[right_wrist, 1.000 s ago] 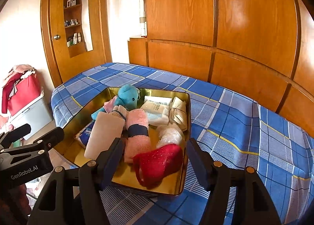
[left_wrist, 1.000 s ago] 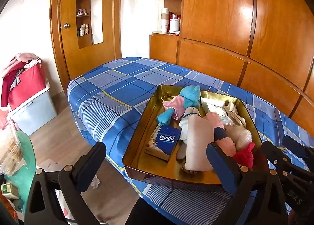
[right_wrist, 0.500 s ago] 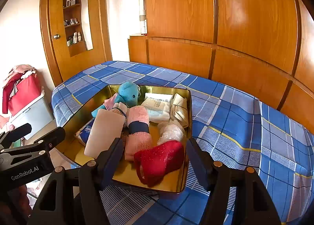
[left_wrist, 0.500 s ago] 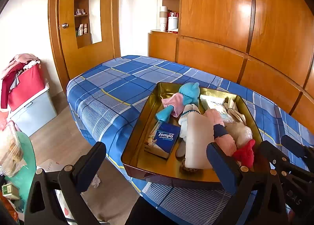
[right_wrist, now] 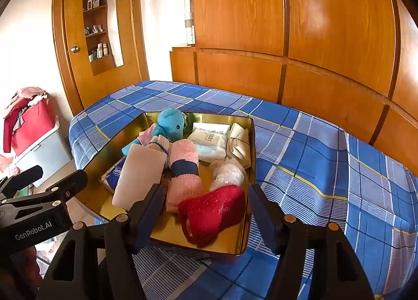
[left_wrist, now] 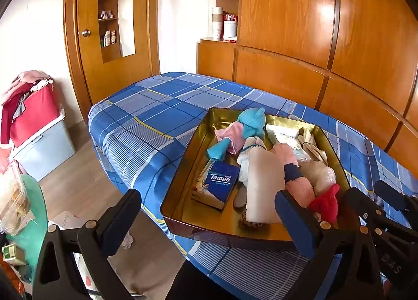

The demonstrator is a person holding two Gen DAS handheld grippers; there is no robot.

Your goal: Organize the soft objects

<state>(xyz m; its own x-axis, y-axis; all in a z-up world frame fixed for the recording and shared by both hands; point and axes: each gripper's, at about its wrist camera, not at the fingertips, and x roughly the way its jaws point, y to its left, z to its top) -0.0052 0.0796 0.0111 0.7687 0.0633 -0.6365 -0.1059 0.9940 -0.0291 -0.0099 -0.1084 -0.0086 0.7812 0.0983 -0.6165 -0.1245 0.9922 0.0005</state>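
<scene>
Gold tray (right_wrist: 251, 143) w/ blue plush (right_wrist: 171, 125), red sock (right_wrist: 216, 209), Tempo pack (left_wrist: 220, 181); both grippers (left_wrist: 207, 217) (right_wrist: 205, 211) open, empty; nothing moved since earlier.

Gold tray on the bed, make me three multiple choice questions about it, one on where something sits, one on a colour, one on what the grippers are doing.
1. Where in the gold tray is the red sock?
A. near corner, before the right gripper
B. far end by the toy
C. on the bedspread outside

2. What colour is the plush toy?
A. yellow
B. turquoise
C. black

3. What do the right gripper and left gripper hold?
A. a sock each
B. the tray
C. nothing, both open

Answers: 1 A, the sock lies at the near rim. 2 B, its head is turquoise. 3 C, both sets of jaws stand apart and empty.
</scene>
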